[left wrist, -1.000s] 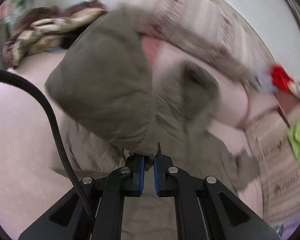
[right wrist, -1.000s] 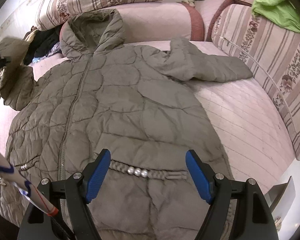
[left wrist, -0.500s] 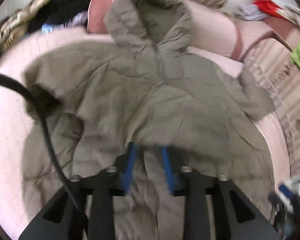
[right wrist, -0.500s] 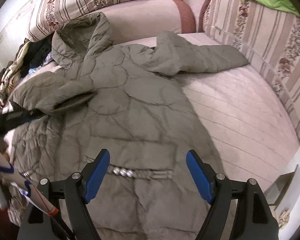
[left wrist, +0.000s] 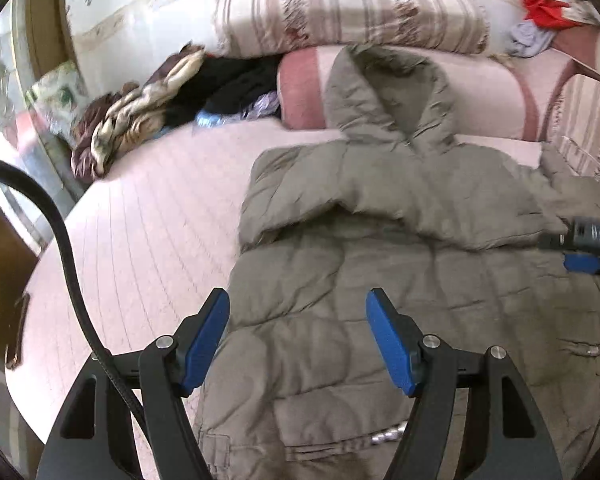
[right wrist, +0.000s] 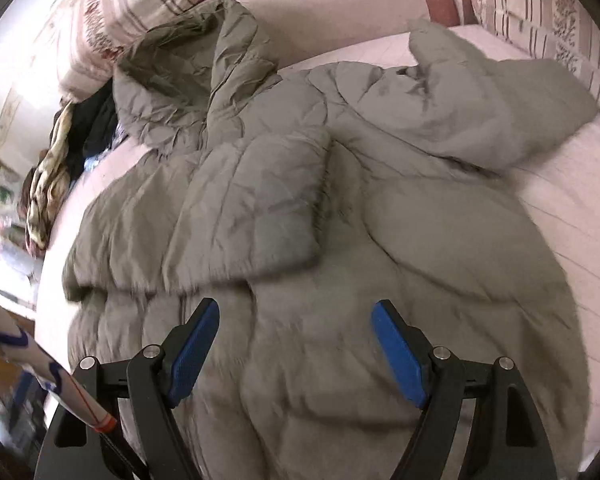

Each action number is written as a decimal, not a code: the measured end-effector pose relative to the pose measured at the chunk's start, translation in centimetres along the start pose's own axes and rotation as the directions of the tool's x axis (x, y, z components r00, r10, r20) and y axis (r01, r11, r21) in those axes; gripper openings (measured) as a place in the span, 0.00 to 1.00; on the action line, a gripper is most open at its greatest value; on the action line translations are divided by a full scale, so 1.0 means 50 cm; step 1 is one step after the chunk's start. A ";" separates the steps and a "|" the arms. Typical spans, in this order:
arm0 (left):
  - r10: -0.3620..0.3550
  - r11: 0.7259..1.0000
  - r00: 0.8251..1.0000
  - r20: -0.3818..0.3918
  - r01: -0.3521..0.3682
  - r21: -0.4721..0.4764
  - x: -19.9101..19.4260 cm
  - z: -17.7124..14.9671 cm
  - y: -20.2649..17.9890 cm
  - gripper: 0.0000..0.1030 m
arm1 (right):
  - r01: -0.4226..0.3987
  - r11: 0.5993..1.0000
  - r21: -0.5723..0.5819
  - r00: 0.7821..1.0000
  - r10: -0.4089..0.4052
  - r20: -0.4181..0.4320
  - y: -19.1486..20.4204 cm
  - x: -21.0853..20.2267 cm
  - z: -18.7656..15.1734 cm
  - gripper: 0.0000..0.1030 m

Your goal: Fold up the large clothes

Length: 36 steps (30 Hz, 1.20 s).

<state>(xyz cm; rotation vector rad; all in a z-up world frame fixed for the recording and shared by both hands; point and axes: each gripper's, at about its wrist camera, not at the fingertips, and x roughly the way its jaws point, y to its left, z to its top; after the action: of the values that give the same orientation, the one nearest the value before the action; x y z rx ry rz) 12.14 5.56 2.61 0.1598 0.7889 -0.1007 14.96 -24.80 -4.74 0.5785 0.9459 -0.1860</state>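
Note:
An olive quilted hooded coat (left wrist: 380, 280) (right wrist: 380, 264) lies flat on a pink bed, hood toward the cushions. One sleeve (right wrist: 244, 208) is folded across the chest; the other sleeve (right wrist: 500, 112) lies spread to the right. My left gripper (left wrist: 298, 336) hovers over the coat's left side, its jaws opening, nothing between them. My right gripper (right wrist: 296, 344) hangs open above the coat's middle, holding nothing. The right gripper's blue pad (left wrist: 580, 262) shows at the right edge of the left wrist view.
Striped cushions (left wrist: 340, 4) line the back of the pink bed (left wrist: 152, 232). A heap of dark and patterned clothes (left wrist: 148, 100) lies at the back left. Red and grey garments (left wrist: 540, 16) sit at the back right. A black cable (left wrist: 68, 264) crosses the left wrist view.
The left gripper carried the sleeve across the coat, let it go and opened. The right gripper, open throughout, moved in over the coat's middle.

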 end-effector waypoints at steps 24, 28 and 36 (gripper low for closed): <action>0.002 0.990 0.996 -0.086 -0.015 -0.141 0.063 -0.010 0.071 0.68 | 0.323 0.946 -0.022 0.946 -0.323 -0.021 0.000 0.119 0.141 0.22; -0.005 0.989 0.995 -0.103 -0.011 -0.147 0.068 -0.012 0.075 0.68 | 0.346 0.938 -0.040 0.938 -0.347 -0.026 0.001 0.128 0.145 0.24; -0.018 0.989 0.996 -0.091 0.004 -0.150 0.050 -0.012 0.076 0.68 | 0.479 0.875 -0.068 0.878 -0.477 0.039 -0.006 0.111 0.136 0.75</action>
<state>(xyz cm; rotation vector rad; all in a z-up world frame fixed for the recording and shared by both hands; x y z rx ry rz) 14.03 9.31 0.82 0.0180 0.8867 -0.0449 22.89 -28.23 -6.29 0.2608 1.0597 -0.5985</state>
